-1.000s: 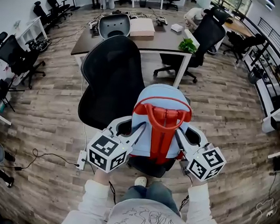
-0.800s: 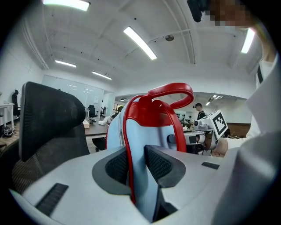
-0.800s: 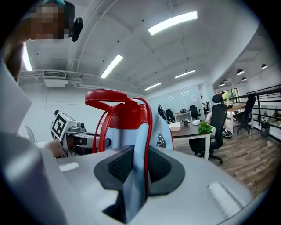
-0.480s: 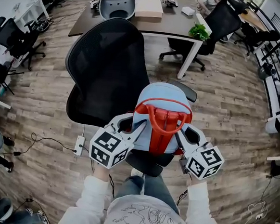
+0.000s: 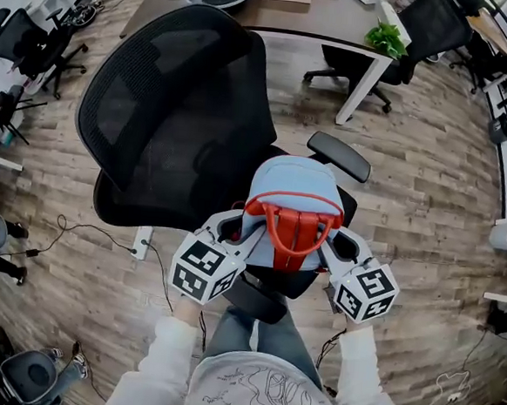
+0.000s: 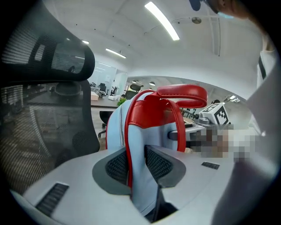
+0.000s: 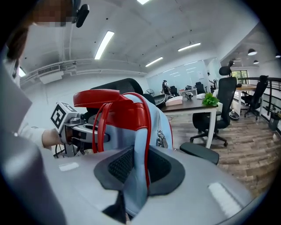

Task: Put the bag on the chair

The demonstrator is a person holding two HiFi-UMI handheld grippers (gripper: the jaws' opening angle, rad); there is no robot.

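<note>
A light blue bag (image 5: 293,190) with red straps and a red top handle (image 5: 294,224) hangs upright over the seat of a black mesh office chair (image 5: 168,121). My left gripper (image 5: 246,228) is shut on the bag's left edge (image 6: 138,176), and my right gripper (image 5: 330,238) is shut on its right edge (image 7: 136,176). Each gripper view shows blue fabric with red trim pinched between the dark pads. The chair's seat is mostly hidden under the bag. Its right armrest (image 5: 338,155) juts out past the bag.
A dark desk (image 5: 312,10) with white legs stands beyond the chair, with a green plant (image 5: 388,37) on it. Other black chairs (image 5: 429,28) sit at the back and left. Cables and a power strip (image 5: 142,243) lie on the wood floor at left.
Both grippers have come down with the bag, closer to the chair's seat. The chair fills more of the head view and the bag sits lower against it.
</note>
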